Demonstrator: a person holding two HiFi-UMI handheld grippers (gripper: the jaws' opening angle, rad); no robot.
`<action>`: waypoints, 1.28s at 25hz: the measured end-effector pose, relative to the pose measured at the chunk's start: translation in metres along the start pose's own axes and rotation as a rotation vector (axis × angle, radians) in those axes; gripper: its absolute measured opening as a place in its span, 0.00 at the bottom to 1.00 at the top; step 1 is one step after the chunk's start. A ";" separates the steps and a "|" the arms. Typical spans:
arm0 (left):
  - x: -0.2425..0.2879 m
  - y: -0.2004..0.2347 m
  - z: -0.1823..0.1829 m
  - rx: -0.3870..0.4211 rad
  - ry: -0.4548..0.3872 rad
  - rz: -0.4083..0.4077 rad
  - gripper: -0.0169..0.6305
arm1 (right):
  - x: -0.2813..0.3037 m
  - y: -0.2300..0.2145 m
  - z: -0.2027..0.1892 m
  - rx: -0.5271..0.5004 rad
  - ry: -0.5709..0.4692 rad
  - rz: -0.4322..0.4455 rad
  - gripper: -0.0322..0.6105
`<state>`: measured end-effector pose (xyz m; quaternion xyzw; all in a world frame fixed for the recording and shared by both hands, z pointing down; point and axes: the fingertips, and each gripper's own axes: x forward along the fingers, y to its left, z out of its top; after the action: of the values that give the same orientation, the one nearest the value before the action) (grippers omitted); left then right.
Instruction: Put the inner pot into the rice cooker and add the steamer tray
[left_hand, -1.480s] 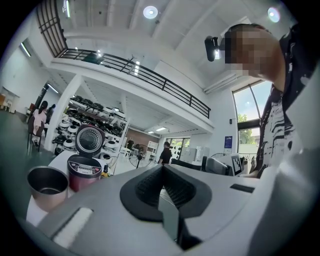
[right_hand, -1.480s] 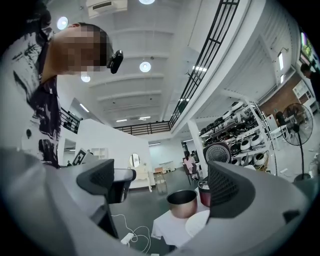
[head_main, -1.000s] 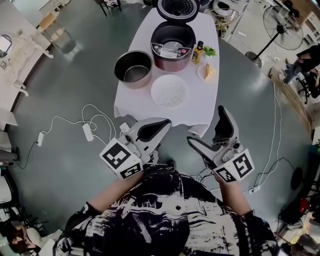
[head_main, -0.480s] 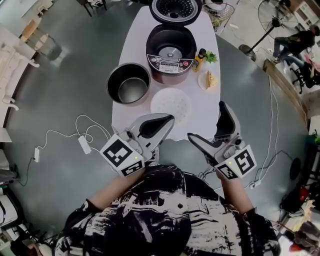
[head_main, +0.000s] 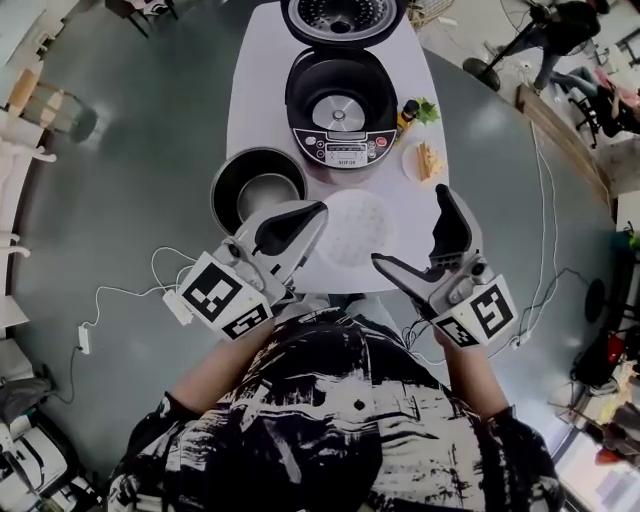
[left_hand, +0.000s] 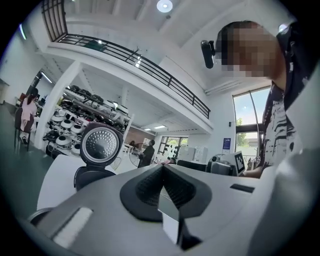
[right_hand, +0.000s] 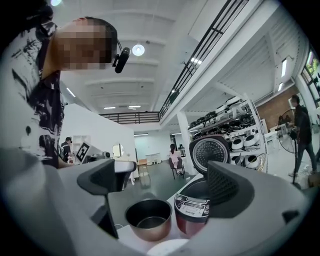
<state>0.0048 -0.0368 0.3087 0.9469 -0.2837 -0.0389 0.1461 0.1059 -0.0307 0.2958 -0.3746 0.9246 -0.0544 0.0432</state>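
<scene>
The dark rice cooker (head_main: 340, 105) stands at the far end of the white table (head_main: 260, 80) with its lid (head_main: 340, 15) up and its cavity bare. The metal inner pot (head_main: 258, 190) sits to the near left of it, and the white steamer tray (head_main: 355, 225) lies flat at the near edge. My left gripper (head_main: 316, 210) is shut and holds nothing, its tips between pot and tray. My right gripper (head_main: 412, 232) is open beside the tray's right rim. In the right gripper view the pot (right_hand: 148, 218), cooker (right_hand: 192, 212) and tray (right_hand: 162, 247) lie ahead of that open gripper (right_hand: 167, 186). The left gripper (left_hand: 162, 172) shows its pads pressed together.
A small bottle (head_main: 407, 108) and a plate of food (head_main: 425, 160) sit right of the cooker. A power strip (head_main: 178, 305) and white cables lie on the grey floor at the left. A standing fan (head_main: 520, 35) and a person are at the far right.
The table has come closer in the head view. Both grippers now reach over its near edge beside the tray. Their jaws are as before.
</scene>
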 end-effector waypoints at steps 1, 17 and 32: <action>0.001 0.007 0.002 0.002 -0.003 0.008 0.03 | 0.004 -0.002 -0.002 0.002 0.009 0.008 0.88; -0.029 0.088 0.031 0.026 -0.081 0.228 0.03 | 0.083 0.039 -0.083 0.013 0.212 0.305 0.87; -0.097 0.132 0.015 -0.069 -0.146 0.307 0.03 | 0.155 0.013 -0.300 0.613 0.764 -0.028 0.87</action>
<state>-0.1479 -0.0924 0.3333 0.8815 -0.4335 -0.0945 0.1617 -0.0498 -0.1087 0.5847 -0.3105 0.8105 -0.4583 -0.1914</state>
